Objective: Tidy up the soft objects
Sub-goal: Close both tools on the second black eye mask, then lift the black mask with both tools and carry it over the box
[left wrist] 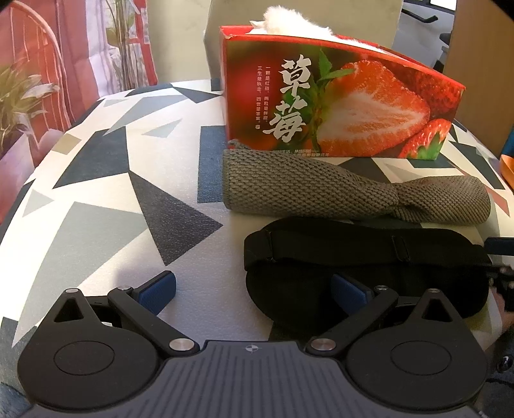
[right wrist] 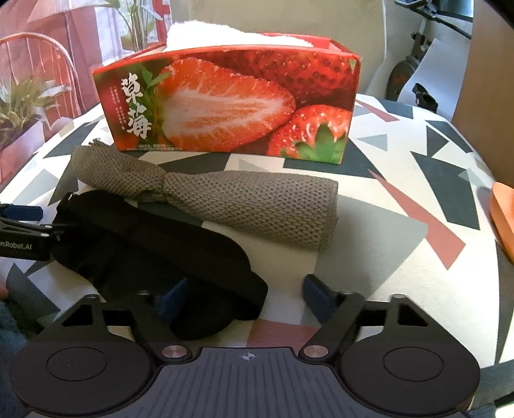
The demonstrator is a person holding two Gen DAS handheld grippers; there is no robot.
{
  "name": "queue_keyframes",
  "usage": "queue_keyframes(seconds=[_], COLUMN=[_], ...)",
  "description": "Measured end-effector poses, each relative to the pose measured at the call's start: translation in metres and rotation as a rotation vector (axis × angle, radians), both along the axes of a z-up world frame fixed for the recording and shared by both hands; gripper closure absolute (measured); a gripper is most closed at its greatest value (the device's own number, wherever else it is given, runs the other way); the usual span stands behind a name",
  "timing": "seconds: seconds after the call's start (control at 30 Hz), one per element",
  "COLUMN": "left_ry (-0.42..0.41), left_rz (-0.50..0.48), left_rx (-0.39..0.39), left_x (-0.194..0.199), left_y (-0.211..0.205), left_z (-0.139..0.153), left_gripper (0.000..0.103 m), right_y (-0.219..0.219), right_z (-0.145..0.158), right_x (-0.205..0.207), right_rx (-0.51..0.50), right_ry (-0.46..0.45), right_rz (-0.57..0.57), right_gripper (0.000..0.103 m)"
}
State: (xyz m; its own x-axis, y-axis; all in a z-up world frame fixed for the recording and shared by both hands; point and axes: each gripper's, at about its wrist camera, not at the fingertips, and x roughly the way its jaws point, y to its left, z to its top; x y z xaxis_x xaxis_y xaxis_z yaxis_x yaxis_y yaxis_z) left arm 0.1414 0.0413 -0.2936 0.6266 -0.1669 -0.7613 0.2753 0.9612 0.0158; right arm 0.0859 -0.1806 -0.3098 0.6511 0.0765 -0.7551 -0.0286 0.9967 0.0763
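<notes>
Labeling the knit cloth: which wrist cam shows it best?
Right wrist: the cloth lies whole and near centre, pinched middle clear. Left wrist shows it whole too, but off to the right, its near edge against the black mask.

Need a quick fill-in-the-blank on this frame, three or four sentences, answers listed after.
1. The box at the back of the table is printed with pictures of ____.
2. The knitted cloth lying in front of the box is grey-____ in colour.
3. The eye mask nearest the cameras is ____ in colour.
4. The fluffy item sticking out of the box top is ____ in colour.

Missing words: strawberries; brown; black; white
</notes>
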Motion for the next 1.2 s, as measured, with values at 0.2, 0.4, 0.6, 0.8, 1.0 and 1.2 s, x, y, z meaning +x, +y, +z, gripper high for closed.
queue_keyframes(seconds=[0.2, 0.4, 0.6, 0.8, 1.0, 1.2], left_ry=[0.008, -0.009, -0.019, -0.067, -0.123, -0.203], left_rz=[-0.032, -0.053, -0.103, -0.095, -0.094, -0.144], left_rx=[-0.005, -0.040, -0.114, -0.118, -0.147, -0.125], left_x=[0.000, -0.005, -0.009, -0.013, -0.020, -0.026], left_y=[0.000, 0.002, 0.004, 0.006, 0.008, 0.002], left_z=[0.001, 0.005, 0.009, 0.013, 0.025, 0.045], left_gripper=[0.000, 0.023, 0.078, 0.093, 0.096, 0.096], right_y=[-0.012, -0.023, -0.028, -0.029, -0.027, -0.024], right_z=[0.004, 0.004, 0.008, 0.014, 0.022, 0.034], right_x=[-0.002, -0.003, -0.007, -0.010, -0.013, -0.018], right_rx=[0.066, 0.126, 0.166, 0.169, 0.183, 0.184], right_ry=[-0.012, -0.021, -0.056, -0.094, -0.136, -0.186], right_rz=[-0.012, -0.041, -0.055, -0.061, -0.045, -0.017], right_gripper=[0.068, 0.086, 0.096, 0.098, 0.100, 0.100])
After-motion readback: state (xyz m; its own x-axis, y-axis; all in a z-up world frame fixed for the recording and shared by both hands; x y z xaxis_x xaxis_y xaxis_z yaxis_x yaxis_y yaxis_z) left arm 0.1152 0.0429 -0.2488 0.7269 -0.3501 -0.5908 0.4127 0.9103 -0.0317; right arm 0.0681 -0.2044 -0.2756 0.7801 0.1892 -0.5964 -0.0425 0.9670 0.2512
